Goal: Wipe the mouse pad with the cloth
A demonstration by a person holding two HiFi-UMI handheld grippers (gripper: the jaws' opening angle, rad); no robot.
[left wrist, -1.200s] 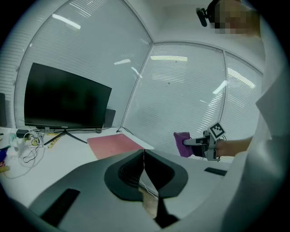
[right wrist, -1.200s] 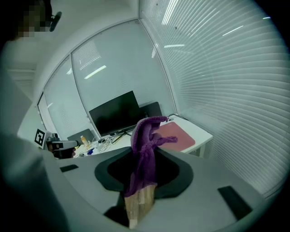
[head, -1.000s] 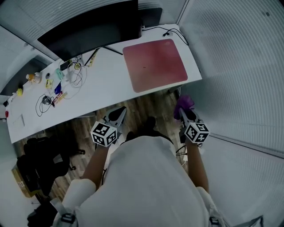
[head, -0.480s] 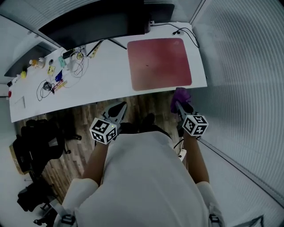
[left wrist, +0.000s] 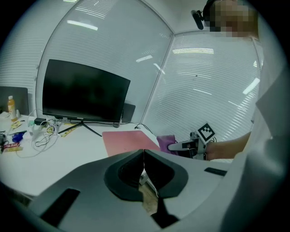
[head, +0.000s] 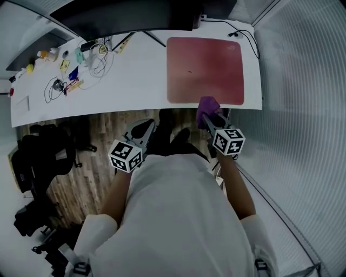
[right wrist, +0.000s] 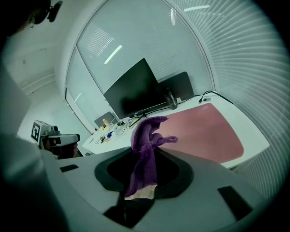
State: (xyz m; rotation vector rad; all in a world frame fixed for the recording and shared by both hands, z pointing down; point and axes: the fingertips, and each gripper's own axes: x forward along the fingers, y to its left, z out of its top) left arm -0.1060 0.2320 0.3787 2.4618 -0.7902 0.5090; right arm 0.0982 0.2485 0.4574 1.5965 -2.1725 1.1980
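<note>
A dark red mouse pad (head: 205, 70) lies on the right end of the white desk (head: 135, 81); it also shows as the mouse pad (right wrist: 204, 133) and the mouse pad (left wrist: 128, 140). My right gripper (head: 208, 116) is shut on a purple cloth (head: 206, 107), which hangs at the pad's near edge. In the right gripper view the cloth (right wrist: 145, 154) sticks up between the jaws. My left gripper (head: 141, 130) hovers over the floor just off the desk's front edge, jaws shut and empty (left wrist: 144, 156).
A black monitor (head: 124, 13) stands at the back of the desk. Cables and several small items (head: 70, 67) clutter the left half. A black cable (head: 246, 35) runs by the pad's far right corner. A slatted wall (head: 303, 108) is at the right. Black chairs (head: 40, 157) stand on the wooden floor.
The view has drawn nearer the desk. My right gripper with the cloth has moved forward from below the desk edge up to the pad's near edge. The left gripper has barely moved.
</note>
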